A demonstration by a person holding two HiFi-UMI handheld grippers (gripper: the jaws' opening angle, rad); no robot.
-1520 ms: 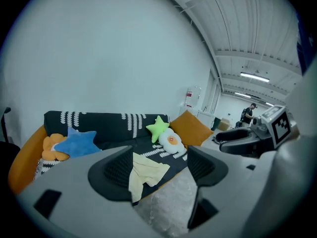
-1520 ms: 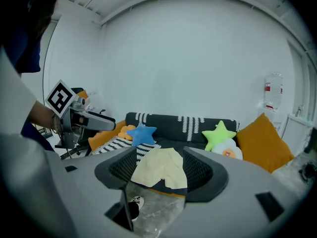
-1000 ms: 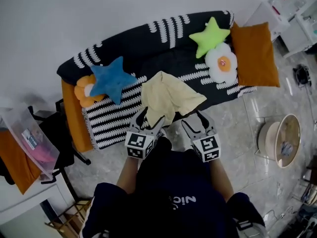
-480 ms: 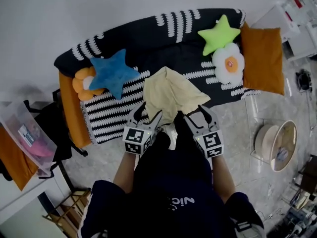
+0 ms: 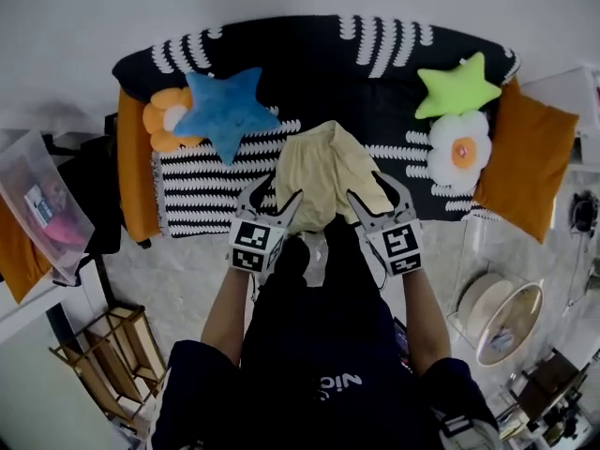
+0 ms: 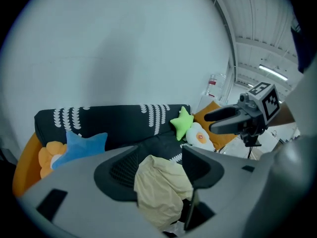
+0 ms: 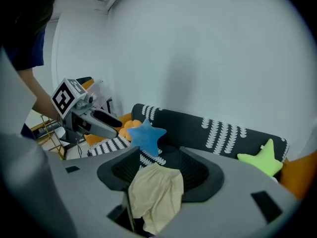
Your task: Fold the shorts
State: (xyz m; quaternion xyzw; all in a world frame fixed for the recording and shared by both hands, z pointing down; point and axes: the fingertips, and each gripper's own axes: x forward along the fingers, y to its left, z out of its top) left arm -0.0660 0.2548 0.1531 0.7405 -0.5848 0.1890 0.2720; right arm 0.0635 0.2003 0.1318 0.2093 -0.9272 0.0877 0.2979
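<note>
Left tongs (image 5: 274, 195) + right tongs (image 5: 375, 187) open, just been closing, nothing b/w them; shorts (image 5: 328, 167) rumpled on sofa (image 5: 309, 64) right ahead.

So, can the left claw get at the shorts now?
Probably yes: the left claw is at the near edge of the shorts, jaws apart but just been closing, cloth between them, nothing blocking.

Blue star (image 5: 228, 111) and green star (image 5: 457, 84) lie on the sofa (image 5: 309, 54).

Bare forearms (image 5: 225, 309) reach forward; grey two-jaw left gripper (image 5: 271, 200) and grey two-jaw right gripper (image 5: 378, 195) tilt downward, jaws apart though just narrowing, apparently clasping nothing.
</note>
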